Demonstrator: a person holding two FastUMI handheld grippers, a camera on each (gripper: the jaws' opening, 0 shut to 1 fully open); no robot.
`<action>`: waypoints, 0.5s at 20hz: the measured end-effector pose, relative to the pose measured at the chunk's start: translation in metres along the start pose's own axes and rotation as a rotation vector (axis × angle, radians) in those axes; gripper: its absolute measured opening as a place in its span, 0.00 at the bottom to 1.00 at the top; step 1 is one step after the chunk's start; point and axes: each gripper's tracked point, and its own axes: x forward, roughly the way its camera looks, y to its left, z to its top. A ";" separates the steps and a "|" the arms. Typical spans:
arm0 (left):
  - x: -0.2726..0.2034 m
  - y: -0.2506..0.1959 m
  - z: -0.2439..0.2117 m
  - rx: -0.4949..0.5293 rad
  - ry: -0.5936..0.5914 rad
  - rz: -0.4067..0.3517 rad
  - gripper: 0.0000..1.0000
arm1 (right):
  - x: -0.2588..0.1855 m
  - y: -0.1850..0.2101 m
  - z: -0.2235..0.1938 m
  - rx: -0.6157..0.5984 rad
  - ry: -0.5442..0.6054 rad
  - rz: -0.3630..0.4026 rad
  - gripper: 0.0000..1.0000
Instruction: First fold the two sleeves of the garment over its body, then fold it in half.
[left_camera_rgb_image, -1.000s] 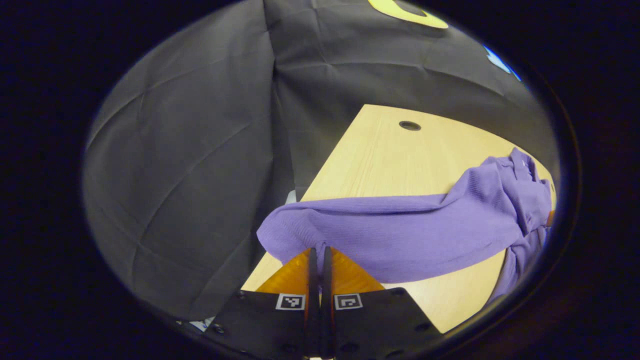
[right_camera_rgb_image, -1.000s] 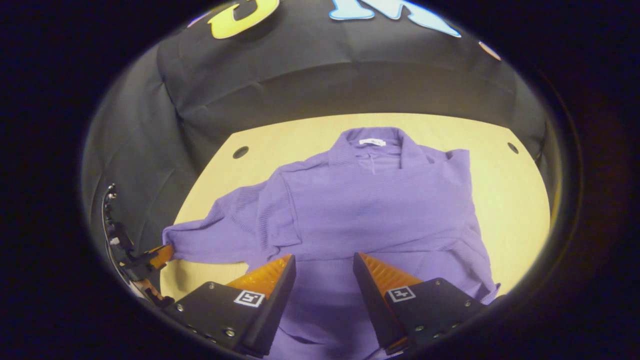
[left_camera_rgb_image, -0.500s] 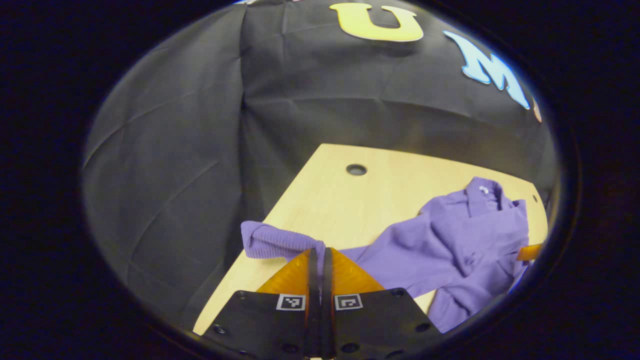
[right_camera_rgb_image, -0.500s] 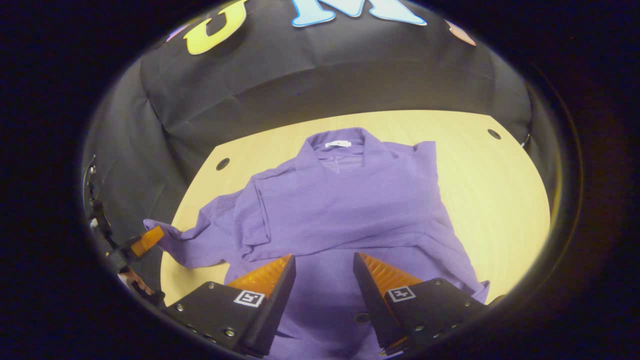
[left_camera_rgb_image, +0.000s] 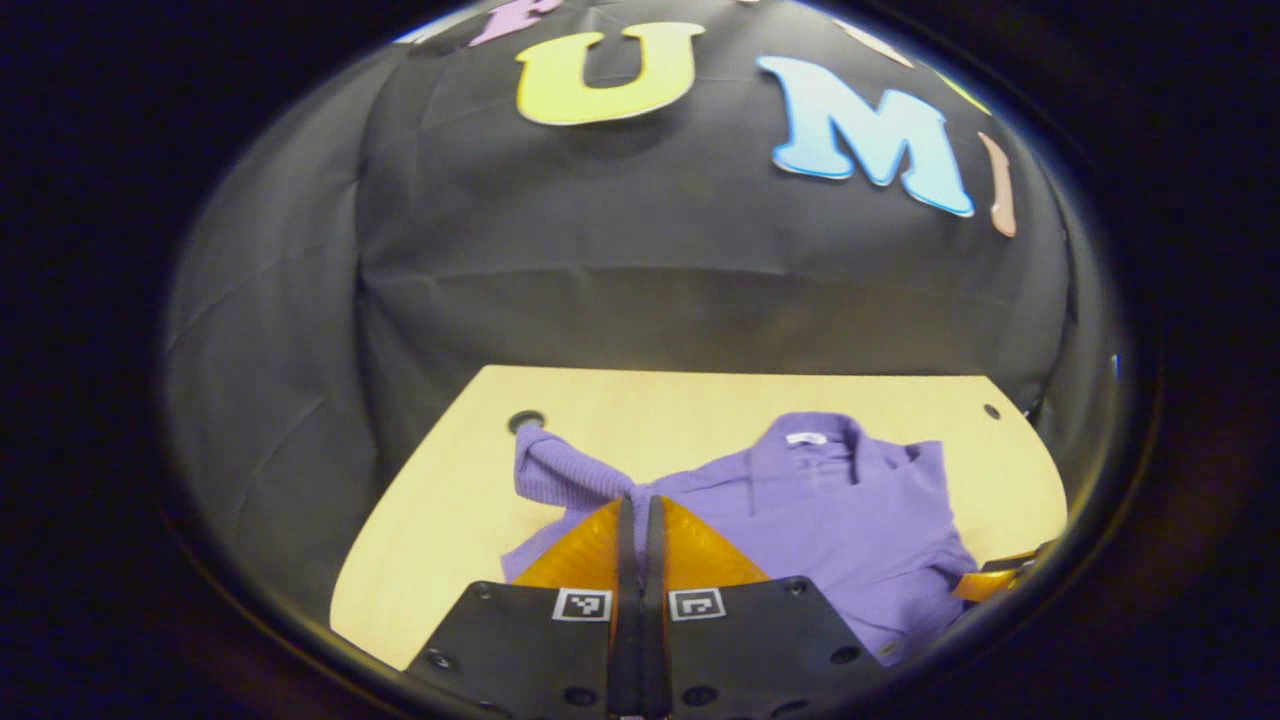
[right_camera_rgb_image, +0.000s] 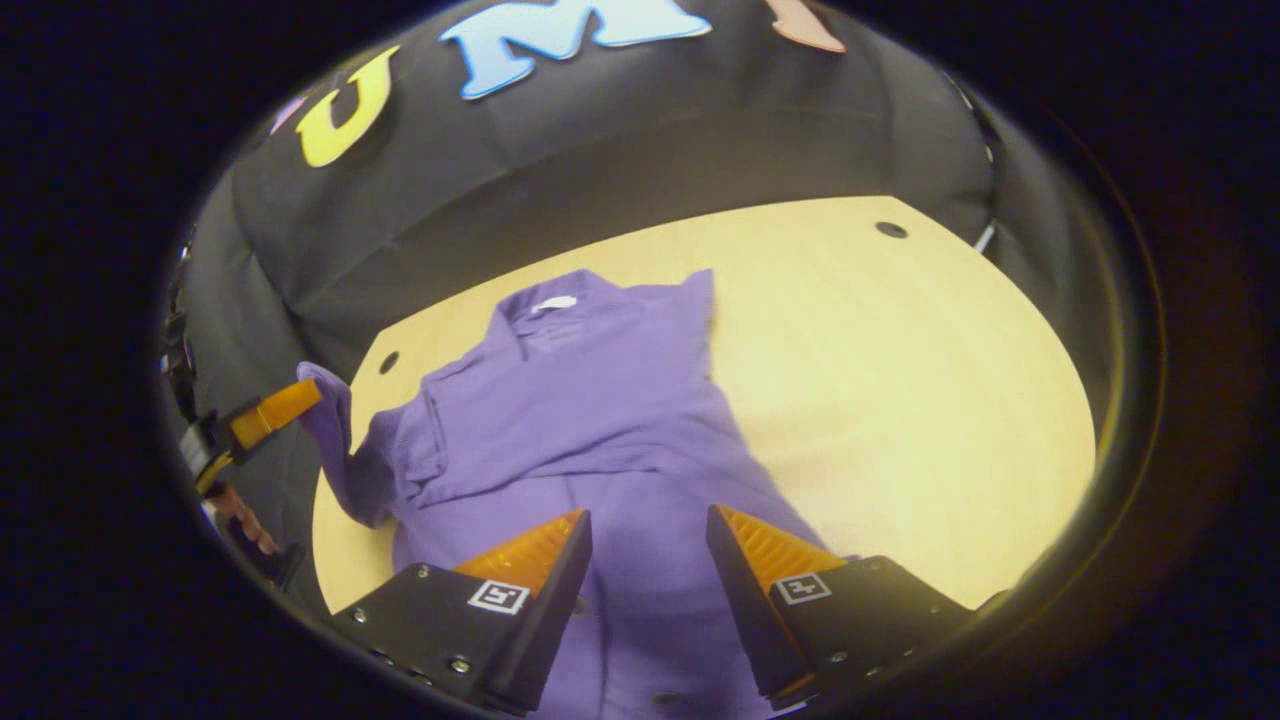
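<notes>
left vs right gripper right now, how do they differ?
Jaw state: the left gripper is closed, fingers pressed together on the purple sleeve; the right gripper is open with a clear gap.
Load: the left gripper holds the sleeve lifted off the table; the right gripper holds nothing and hangs above the garment's body.
Shared: both are over the same purple garment.

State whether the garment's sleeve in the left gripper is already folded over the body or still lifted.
Still lifted: the left gripper pinches the sleeve, held up beside the garment, not laid on it.
</notes>
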 end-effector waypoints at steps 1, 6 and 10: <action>0.002 -0.026 0.004 0.019 -0.005 -0.030 0.07 | -0.004 -0.016 -0.001 0.022 -0.003 -0.014 0.74; 0.006 -0.149 0.009 0.100 -0.007 -0.162 0.07 | -0.032 -0.095 -0.010 0.112 -0.007 -0.082 0.74; 0.012 -0.228 0.003 0.142 -0.002 -0.241 0.07 | -0.052 -0.144 -0.016 0.165 0.000 -0.113 0.74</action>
